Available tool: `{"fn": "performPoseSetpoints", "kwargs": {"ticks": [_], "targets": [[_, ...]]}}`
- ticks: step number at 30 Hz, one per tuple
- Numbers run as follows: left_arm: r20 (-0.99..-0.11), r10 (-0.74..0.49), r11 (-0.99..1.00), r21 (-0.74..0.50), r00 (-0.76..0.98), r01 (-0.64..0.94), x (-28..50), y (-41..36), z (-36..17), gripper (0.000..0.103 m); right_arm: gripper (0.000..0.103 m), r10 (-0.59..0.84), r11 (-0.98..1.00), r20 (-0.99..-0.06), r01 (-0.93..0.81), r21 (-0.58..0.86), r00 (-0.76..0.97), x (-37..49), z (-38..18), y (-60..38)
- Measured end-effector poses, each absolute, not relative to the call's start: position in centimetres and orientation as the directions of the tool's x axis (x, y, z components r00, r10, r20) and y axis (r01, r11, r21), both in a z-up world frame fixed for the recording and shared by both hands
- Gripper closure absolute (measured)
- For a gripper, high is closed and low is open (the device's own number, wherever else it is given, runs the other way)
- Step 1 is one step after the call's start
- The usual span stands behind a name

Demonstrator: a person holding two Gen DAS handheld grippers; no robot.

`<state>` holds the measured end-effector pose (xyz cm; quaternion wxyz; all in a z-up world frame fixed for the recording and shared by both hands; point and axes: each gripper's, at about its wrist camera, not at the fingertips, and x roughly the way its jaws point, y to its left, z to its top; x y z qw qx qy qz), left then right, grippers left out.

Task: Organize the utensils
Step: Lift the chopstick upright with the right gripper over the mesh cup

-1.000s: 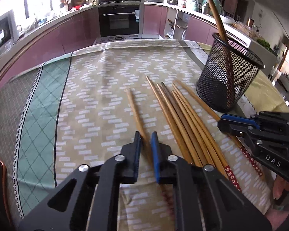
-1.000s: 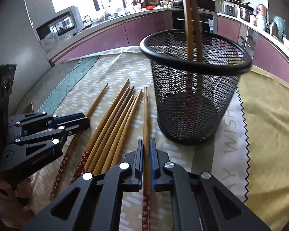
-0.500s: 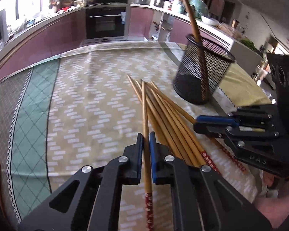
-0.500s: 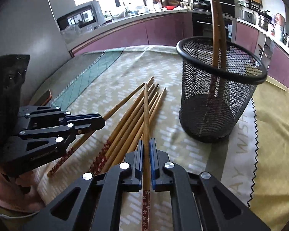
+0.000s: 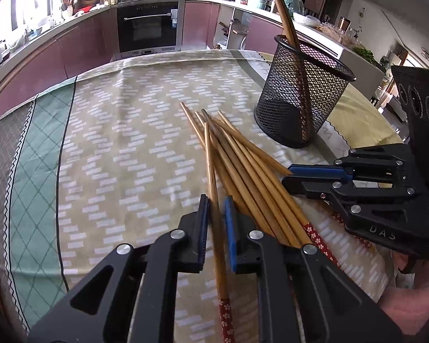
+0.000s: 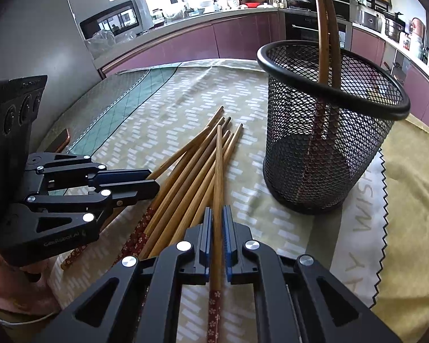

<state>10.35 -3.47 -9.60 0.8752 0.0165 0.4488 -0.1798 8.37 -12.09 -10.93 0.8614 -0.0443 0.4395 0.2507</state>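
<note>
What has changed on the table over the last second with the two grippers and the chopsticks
The left gripper, whose jaws stood apart around a chopstick lying apart from the pile, closed on that chopstick and swung it over the pile. The right gripper kept its chopstick clamped, now angled across the pile. The mesh holder and its two chopsticks stayed put.

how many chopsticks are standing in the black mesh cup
2. Both stand side by side in the mesh cup, red ends down: the left chopstick and the right chopstick. No others show through the mesh.
</note>
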Motion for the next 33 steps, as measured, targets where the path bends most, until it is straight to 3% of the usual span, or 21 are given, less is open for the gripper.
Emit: {"fn": "performPoseSetpoints", "kwargs": {"ticks": [8,19,33], "targets": [[-0.757,-0.345,0.929,-0.19,0.555,0.319,9.9,-2.4,-7.9,0.096,0.097,0.46,0.857,-0.699,-0.48,0.188,0.547,6.5,-8.0,-14.7],[-0.627,-0.479,0.872,-0.263,0.614,0.412,8.1,-1.4,-1.5,0.096,0.097,0.541,0.833,-0.566,-0.486,0.263,0.622,4.7,-3.4,-18.4],[-0.488,-0.542,0.84,-0.282,0.684,0.464,7.3,-0.6,4.7,0.096,0.097,0.538,0.843,-0.447,-0.472,0.259,0.715,5.0,1.8,-21.6]]}}
